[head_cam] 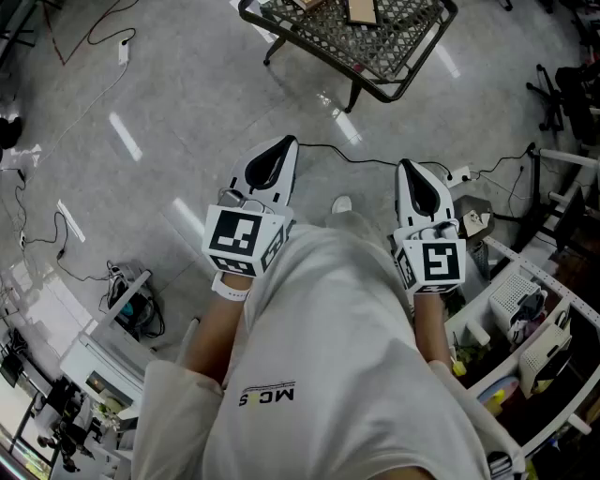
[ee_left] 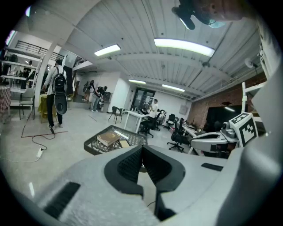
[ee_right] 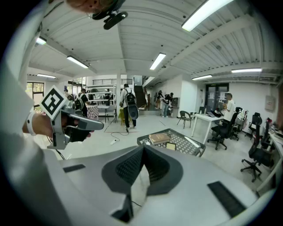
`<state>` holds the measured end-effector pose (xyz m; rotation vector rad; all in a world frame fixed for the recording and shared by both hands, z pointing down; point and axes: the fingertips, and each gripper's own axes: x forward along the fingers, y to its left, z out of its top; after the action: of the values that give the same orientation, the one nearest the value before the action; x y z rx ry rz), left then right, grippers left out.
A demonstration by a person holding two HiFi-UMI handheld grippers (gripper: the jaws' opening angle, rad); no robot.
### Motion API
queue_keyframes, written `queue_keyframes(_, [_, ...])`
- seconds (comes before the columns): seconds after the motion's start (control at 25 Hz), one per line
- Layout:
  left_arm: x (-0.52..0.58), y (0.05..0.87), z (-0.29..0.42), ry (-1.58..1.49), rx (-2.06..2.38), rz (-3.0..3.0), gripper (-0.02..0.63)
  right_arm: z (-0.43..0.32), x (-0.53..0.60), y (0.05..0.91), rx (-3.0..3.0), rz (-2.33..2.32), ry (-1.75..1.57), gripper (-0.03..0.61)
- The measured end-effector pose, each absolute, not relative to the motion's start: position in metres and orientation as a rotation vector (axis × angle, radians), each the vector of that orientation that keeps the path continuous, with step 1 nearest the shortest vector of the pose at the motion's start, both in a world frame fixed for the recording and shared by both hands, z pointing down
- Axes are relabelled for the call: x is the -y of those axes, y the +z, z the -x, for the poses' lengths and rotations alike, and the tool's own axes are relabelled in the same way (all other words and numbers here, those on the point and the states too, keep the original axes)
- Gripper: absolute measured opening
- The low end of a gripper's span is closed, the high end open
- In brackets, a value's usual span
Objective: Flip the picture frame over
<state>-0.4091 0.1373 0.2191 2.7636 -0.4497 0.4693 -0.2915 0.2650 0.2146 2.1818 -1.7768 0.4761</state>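
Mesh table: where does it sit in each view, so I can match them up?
Head view: mesh table at top centre, partly cropped.
Left gripper view: table left of centre, mid-height.
Right gripper view: table right of centre, mid-height.
Shared landmark: white power strip on the floor, left of the table.

Glossy grey floor [head_cam: 187,112], black metal mesh table [head_cam: 398,45], white cloth garment [head_cam: 328,356]

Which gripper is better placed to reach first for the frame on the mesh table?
Right, by a little. Both grippers are shut, empty and far from the table, but in the head view the frame lies closer to the right gripper than to the left gripper.
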Motion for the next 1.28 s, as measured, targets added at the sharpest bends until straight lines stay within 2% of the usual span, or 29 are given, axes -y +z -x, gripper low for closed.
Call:
queue_keyframes(0.28, [-0.287, 0.231, 0.356, 0.519, 0.535, -2.702, 0.02, 0.23, -0.378, 0.225, 1.933, -2.067, 0.433, 0.017])
queue_keyframes(0.52, [-0.349, 0.218, 0.329, 0.561, 0.543, -2.731, 0.02, 0.21, -0.425, 0.215, 1.991, -2.088, 0.411, 0.017])
queue_keyframes(0.8, [-0.393, 0.219, 0.312, 0.594, 0.551, -2.753, 0.02, 0.204, -0.454, 0.211, 2.077, -2.124, 0.372, 0.017])
queue_keyframes(1.28, [-0.387, 0.212, 0.276, 0.571, 0.529, -2.793, 0.02, 0.161, -0.465, 0.221, 2.029, -2.238, 0.446, 0.018])
